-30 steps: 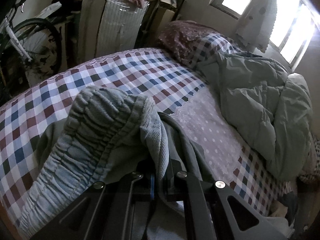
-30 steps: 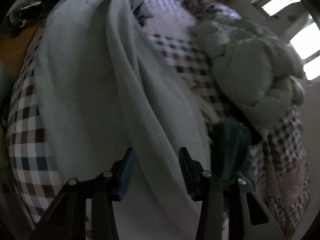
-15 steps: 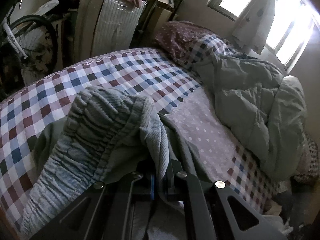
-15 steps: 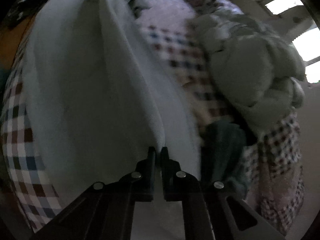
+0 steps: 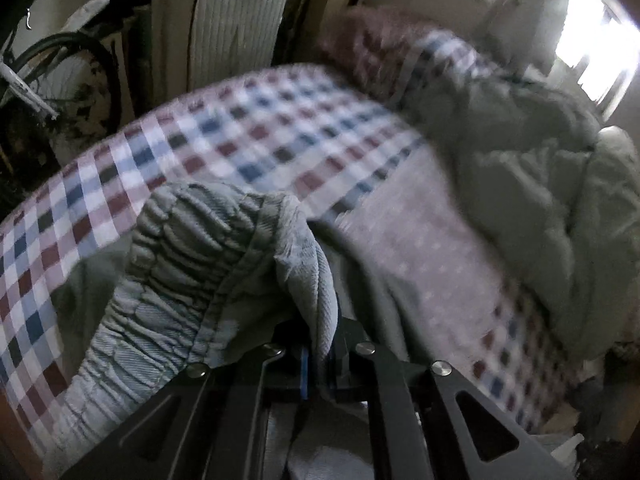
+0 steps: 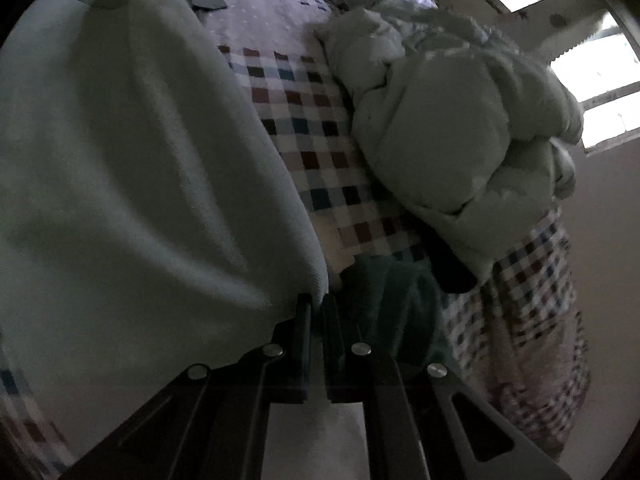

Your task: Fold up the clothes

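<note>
A pale grey-green garment lies along the checked bedspread (image 5: 248, 136). Its gathered elastic waistband (image 5: 188, 256) bunches up in front of the left wrist camera. My left gripper (image 5: 320, 344) is shut on a fold of the waistband end. In the right wrist view the same garment (image 6: 132, 168) spreads wide at the left, and my right gripper (image 6: 316, 308) is shut on its edge at the near end. The left wrist view is blurred by motion.
A crumpled pale green quilt (image 5: 532, 192) fills the bed's right side and shows in the right wrist view (image 6: 448, 116). A dark green cloth (image 6: 396, 300) lies by the right gripper. A bicycle (image 5: 52, 80), a radiator-like panel (image 5: 236, 28) and a window (image 5: 592, 36) stand beyond.
My right gripper was open one second ago and has shut on the garment's edge, which now lifts up. The left gripper keeps its hold and has moved, blurring its view.
</note>
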`<state>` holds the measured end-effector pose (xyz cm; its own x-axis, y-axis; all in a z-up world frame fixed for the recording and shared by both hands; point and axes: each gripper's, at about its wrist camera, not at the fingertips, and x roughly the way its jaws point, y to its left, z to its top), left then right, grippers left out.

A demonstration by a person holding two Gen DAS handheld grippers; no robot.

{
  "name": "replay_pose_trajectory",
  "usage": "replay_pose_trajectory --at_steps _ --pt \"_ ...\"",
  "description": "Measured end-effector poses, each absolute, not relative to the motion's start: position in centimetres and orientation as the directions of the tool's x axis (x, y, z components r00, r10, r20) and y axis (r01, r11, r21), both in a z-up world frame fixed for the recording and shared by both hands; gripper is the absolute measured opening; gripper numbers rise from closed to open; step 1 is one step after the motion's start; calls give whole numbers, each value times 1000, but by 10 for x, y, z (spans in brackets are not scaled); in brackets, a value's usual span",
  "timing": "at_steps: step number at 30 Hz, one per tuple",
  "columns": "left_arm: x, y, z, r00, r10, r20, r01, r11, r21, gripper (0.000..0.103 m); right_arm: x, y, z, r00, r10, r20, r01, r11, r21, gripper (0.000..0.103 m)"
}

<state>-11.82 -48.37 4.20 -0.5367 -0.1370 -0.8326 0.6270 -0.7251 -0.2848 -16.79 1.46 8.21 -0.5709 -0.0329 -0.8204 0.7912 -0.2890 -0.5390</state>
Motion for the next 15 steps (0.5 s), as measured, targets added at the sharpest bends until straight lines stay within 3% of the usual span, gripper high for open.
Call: replay_pose_trajectory --at_steps 2,4,5,6,7,8,9,15 --pt "-117 -486 41 -551 -120 -826 623 -718 -311 8 -176 13 71 -558 -24 -830 790 -324 -521 4" --pt "-112 -489 43 -582 -86 -809 607 -708 -362 17 -177 15 69 -558 -26 -829 780 -357 -514 8" --pt "-108 -492 45 -608 -54 -792 588 -701 -404 28 -176 20 73 -574 -33 -818 763 -385 -520 12" --pt "-102 -494 49 -640 -15 -768 559 -694 -453 45 -175 25 77 -591 -40 -806 743 -415 -524 24" --pt "-95 -494 54 -668 5 -744 533 -695 -483 53 -174 31 82 -607 -47 -793 723 -445 -528 42" --pt "-88 -494 59 -694 23 -719 506 -695 -511 68 -173 42 89 -620 -55 -782 700 -489 -521 48" --pt "-81 -493 65 -712 26 -701 486 -702 -521 75 -171 55 97 -633 -62 -772 675 -533 -510 50" --pt "-33 -477 106 -812 63 -580 347 -748 -566 80 -137 181 143 -685 -111 -720 440 -850 -288 60"
